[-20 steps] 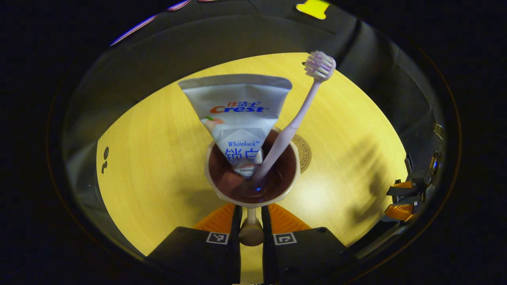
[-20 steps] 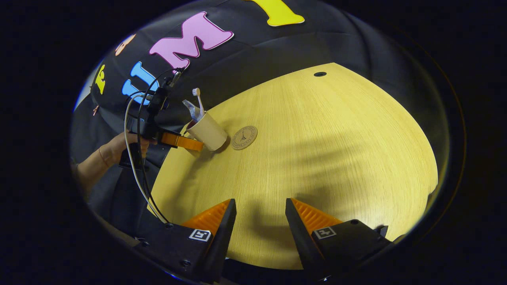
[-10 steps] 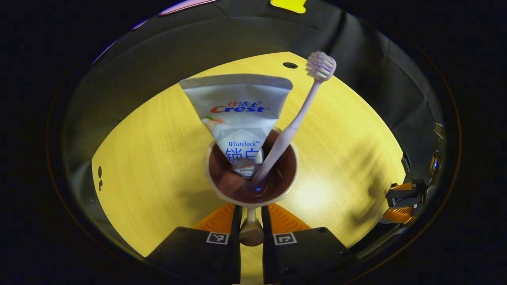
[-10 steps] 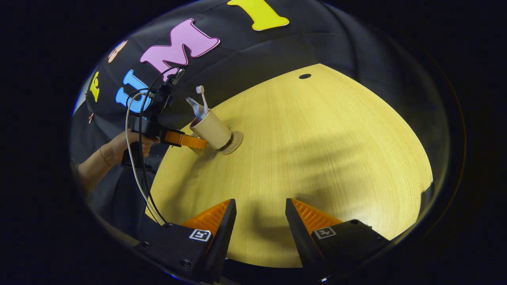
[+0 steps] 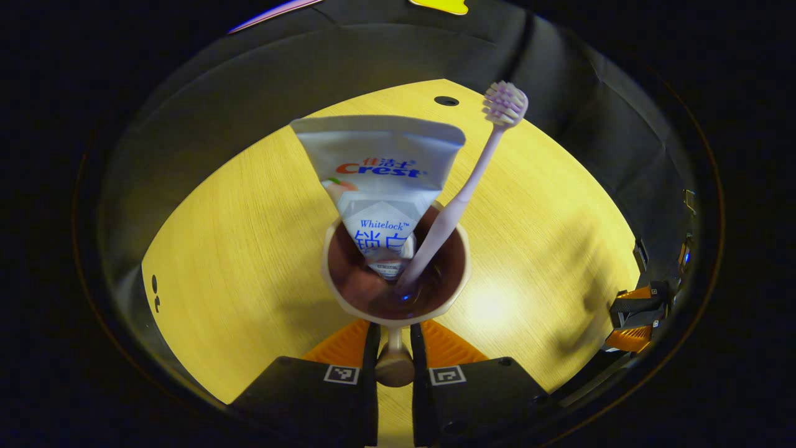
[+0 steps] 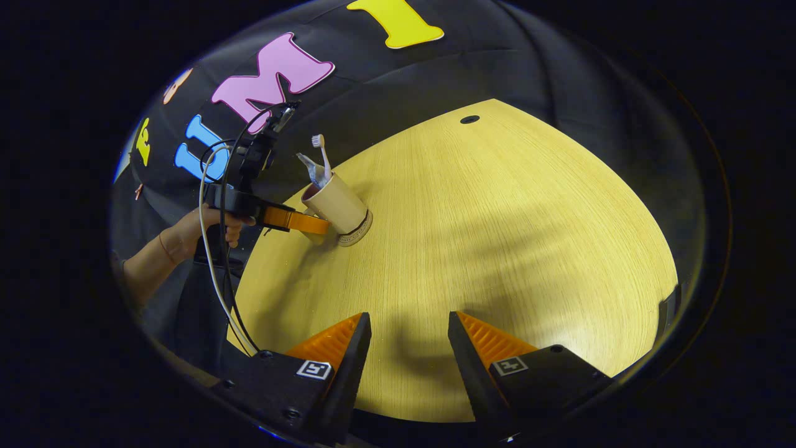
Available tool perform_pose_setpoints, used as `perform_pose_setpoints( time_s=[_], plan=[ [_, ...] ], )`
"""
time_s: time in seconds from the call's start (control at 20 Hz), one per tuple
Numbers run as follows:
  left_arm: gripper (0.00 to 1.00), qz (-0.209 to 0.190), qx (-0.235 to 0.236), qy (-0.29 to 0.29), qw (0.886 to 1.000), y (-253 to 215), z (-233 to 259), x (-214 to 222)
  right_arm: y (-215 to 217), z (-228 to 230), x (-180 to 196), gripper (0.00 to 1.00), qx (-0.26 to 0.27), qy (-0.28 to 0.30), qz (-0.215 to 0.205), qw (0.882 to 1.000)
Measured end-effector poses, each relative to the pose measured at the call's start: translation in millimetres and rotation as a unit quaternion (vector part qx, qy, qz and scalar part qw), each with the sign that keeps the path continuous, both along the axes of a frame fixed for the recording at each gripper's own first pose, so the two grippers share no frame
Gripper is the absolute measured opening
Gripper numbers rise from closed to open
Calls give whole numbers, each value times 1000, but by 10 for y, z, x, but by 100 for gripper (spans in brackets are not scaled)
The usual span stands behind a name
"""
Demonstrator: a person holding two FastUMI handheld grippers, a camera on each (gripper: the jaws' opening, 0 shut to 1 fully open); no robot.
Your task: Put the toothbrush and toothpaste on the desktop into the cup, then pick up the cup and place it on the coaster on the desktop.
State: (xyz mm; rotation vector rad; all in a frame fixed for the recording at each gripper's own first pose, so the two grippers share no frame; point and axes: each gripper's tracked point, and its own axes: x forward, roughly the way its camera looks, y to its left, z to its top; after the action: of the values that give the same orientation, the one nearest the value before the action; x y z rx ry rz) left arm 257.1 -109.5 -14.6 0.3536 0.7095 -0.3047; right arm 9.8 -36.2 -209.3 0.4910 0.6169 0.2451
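A beige cup (image 5: 393, 314) with a dark inside stands upright in front of my left gripper (image 5: 393, 333), whose two fingers are shut on the cup's handle (image 5: 393, 366). In the cup lean a white toothpaste tube (image 5: 379, 168) and a pale pink toothbrush (image 5: 463, 193), bristles up. In the right gripper view the cup (image 6: 336, 202) is over the round coaster (image 6: 359, 234), of which only the rim shows beneath it, and the left gripper (image 6: 292, 220) holds it from the left. My right gripper (image 6: 409, 348) hovers open above the near table edge, holding nothing.
The yellow wooden table (image 6: 510, 236) has a small round hole (image 6: 469, 119) near its far edge. A hand (image 6: 193, 227) holds the left gripper, with cables (image 6: 214, 280) hanging below it. The right gripper (image 5: 634, 314) shows at the table's right edge in the left gripper view.
The left gripper has carried the cup to the right, from beside the coaster to over it; the coaster is now mostly covered. The right gripper has stayed open in place.
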Motion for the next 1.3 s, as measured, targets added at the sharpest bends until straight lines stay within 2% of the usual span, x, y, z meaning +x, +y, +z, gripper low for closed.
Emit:
perform_pose_setpoints(
  time_s=[0.2, 0.25, 0.3, 0.4, 0.5, 0.55, 0.65, 0.95, 1.15, 1.3],
  plan=[
    [26, -2, 1, 0, 1000, -18, -67, -4, 32, 13, -7, 77, 2, -2, -2, 1000],
    [31, 0, 2, 2, 1000, -12, -86, -4, 40, 11, -7, 77, 2, -2, -2, 1000],
    [27, 2, 0, 3, 1000, -15, -102, -3, 47, 13, -4, 77, 2, -2, -3, 1000],
    [34, 2, 0, 4, 1000, -28, -111, -29, 69, 15, -21, 78, 3, -3, -4, 1000],
    [34, -2, 2, -2, 1000, -21, -81, -47, 93, 29, -47, 78, 2, -5, -4, 1000],
    [53, -3, 3, -6, 1000, -3, -69, -56, 104, 39, -45, 77, 2, -6, -4, 1000],
    [72, -1, 6, -10, 1000, 21, -63, -86, 124, 65, -57, 77, 2, -8, -4, 1000],
    [77, 8, -18, -59, 998, 87, 117, -234, 161, 157, -83, 77, -1, -17, -8, 1000],
    [83, 8, -39, -115, 993, 132, 355, -475, 207, 250, -71, 77, -8, -27, -8, 1000],
    [83, 13, -51, -151, 987, 223, 492, -717, 291, 366, -44, 77, -11, -37, -4, 999]
  ],
)
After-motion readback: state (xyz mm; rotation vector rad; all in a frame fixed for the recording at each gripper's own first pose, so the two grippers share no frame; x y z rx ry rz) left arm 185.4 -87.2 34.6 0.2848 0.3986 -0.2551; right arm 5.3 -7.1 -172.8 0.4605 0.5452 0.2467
